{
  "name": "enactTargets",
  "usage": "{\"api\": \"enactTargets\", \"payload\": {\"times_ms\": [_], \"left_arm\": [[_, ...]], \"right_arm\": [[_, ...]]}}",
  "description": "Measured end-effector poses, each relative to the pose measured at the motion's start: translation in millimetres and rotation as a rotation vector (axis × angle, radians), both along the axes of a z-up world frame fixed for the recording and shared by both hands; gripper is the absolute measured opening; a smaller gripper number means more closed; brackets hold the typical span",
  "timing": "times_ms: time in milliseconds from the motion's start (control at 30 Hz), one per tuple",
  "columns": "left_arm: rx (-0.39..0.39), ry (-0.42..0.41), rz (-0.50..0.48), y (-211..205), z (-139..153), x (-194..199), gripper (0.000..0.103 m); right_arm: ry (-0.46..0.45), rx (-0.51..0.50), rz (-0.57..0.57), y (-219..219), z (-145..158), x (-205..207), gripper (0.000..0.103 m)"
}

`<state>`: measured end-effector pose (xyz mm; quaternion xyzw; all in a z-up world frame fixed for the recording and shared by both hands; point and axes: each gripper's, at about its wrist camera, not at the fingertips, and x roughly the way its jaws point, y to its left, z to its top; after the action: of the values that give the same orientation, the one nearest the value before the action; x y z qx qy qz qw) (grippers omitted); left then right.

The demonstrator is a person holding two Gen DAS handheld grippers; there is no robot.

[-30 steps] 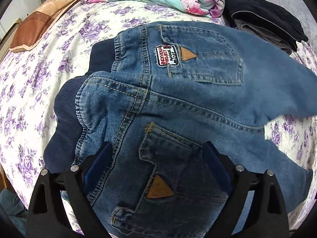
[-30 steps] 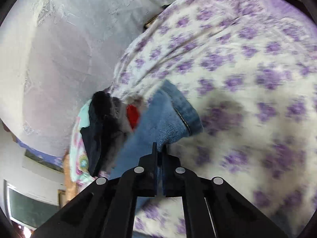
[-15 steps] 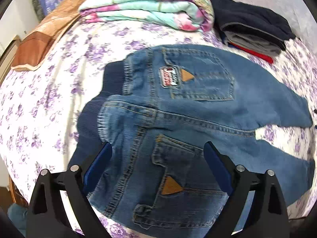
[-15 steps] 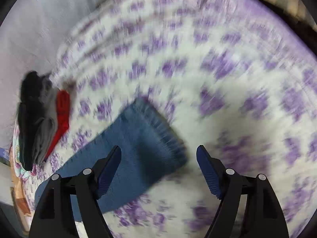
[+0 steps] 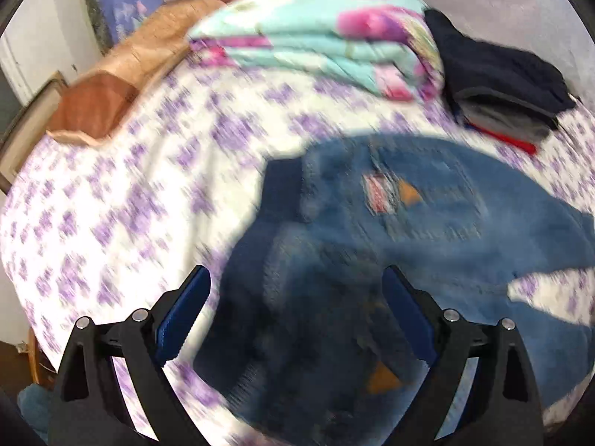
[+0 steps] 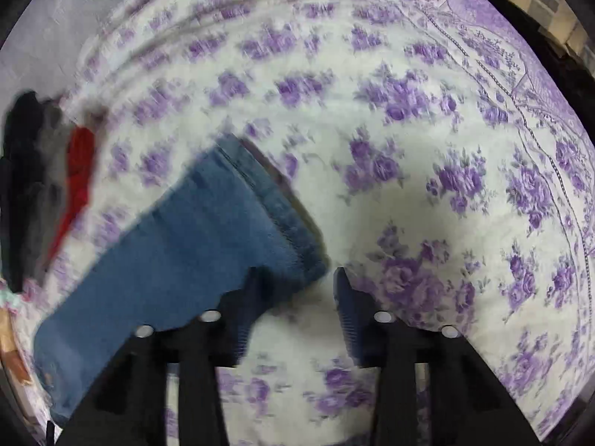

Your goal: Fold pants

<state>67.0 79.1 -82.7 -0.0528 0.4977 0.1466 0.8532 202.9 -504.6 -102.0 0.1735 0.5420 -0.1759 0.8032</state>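
- My right gripper [image 6: 293, 290] has its jaws partly apart after just closing in; the hem corner of the pants [image 6: 186, 260] lies at its left finger, not pinched between the pads
- My left gripper [image 5: 293, 308] is spread wide and holds nothing, hovering over the waistband end
- Ahead of both, the jeans lie lengthwise on the floral bedsheet [image 6: 409, 148], seemingly halved leg over leg
- Remaining, I judge: bringing the hem up to the waist
- Beyond sit a folded quilt [image 5: 316, 37] and stacked clothes [image 5: 498, 89]
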Motion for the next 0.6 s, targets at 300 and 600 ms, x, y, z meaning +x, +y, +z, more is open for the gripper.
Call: {"api": "enactTargets", "payload": {"times_ms": [300,600], "left_arm": [[-0.015,0.019,0.025,41,-8,74,0.091],[-0.005,0.136,-0.269,6,-44,137,0.048]], "right_arm": [[-0.182,0.026,0.383,108,25,26,0.071],[-0.120,-0.070,0.867,252,-3,79,0.074]]}}
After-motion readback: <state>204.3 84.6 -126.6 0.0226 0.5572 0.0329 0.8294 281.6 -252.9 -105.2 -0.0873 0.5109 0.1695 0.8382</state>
